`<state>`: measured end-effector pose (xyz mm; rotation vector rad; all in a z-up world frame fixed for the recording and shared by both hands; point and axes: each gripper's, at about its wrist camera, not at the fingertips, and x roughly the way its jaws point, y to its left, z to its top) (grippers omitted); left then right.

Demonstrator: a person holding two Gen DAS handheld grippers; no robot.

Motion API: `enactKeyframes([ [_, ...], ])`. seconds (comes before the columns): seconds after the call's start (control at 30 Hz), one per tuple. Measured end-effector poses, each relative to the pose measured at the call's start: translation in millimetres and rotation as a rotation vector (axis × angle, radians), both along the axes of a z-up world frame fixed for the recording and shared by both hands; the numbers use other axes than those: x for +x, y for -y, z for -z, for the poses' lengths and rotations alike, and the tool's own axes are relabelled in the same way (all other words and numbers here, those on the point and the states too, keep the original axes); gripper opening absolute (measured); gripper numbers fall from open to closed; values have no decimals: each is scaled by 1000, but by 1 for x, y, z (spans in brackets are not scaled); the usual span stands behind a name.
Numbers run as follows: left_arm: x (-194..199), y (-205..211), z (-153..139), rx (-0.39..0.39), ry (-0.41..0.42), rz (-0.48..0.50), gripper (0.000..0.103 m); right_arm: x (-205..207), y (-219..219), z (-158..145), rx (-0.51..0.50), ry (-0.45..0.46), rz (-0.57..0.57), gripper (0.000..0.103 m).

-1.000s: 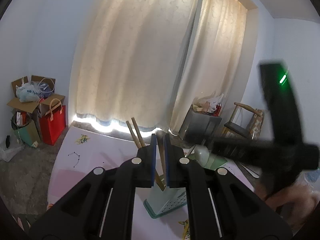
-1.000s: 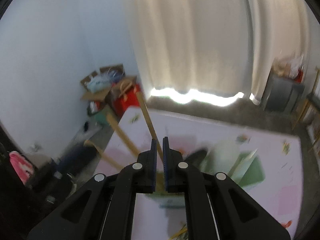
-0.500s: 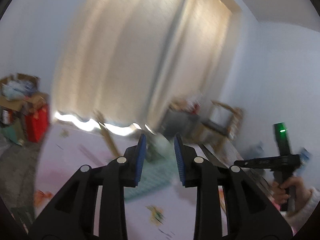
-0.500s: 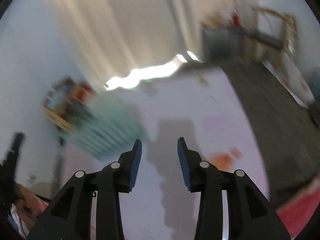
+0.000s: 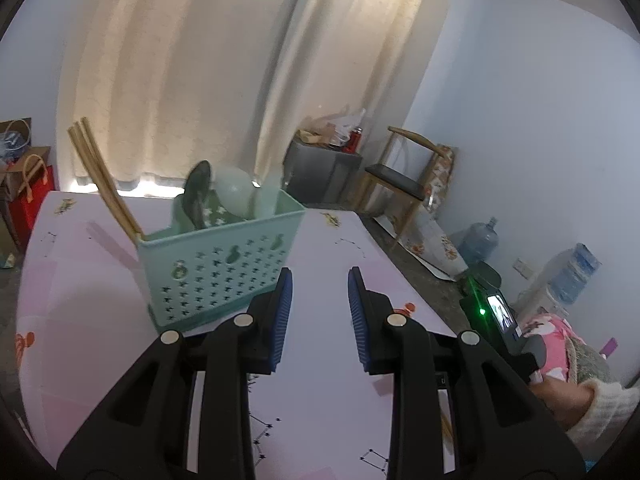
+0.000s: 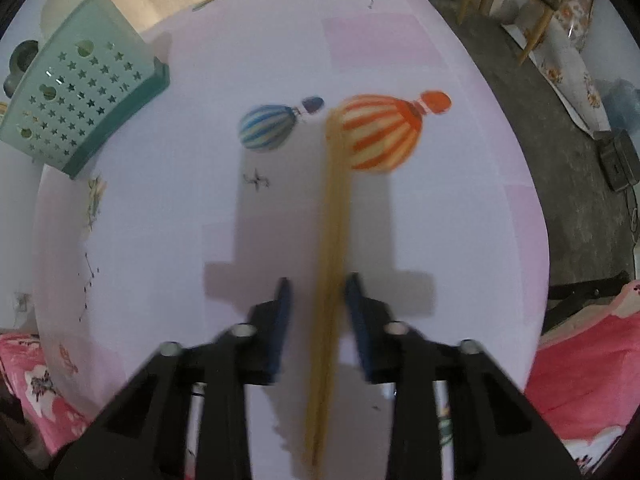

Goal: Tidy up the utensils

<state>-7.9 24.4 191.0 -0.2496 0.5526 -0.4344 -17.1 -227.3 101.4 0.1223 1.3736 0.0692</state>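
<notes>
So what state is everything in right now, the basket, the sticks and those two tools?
Green basket: upright on the table, holding chopsticks and spoons.
Chopsticks in basket: leaning out over its rim.
Chopsticks on table: lying flat, between the right tool's jaws.
Right tool: closing, not yet gripping.
Left tool: open, empty.

A: What do the left tongs look like?
B: Black angular plastic arms, blue ribbed pads inside the tips, and round silver screws on the links.
A: The right tongs?
B: Same build, blurred here. From the left view their body carries a green light and small screen; a fuzzy white sleeve covers the wrist.
</notes>
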Motion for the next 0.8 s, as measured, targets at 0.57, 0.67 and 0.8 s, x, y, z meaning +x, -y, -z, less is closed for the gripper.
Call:
enactKeyframes([
  [0.57, 67, -17, 84, 64, -336, 32, 25, 27, -151, 2, 383, -32, -147, 10],
  [0.67, 94, -21, 106, 64, -410, 10, 25, 25, -154, 4, 433, -50, -132, 11],
  [0.8, 112, -18, 118, 115, -440, -45, 20, 23, -144, 5, 471, -56, -122, 11],
])
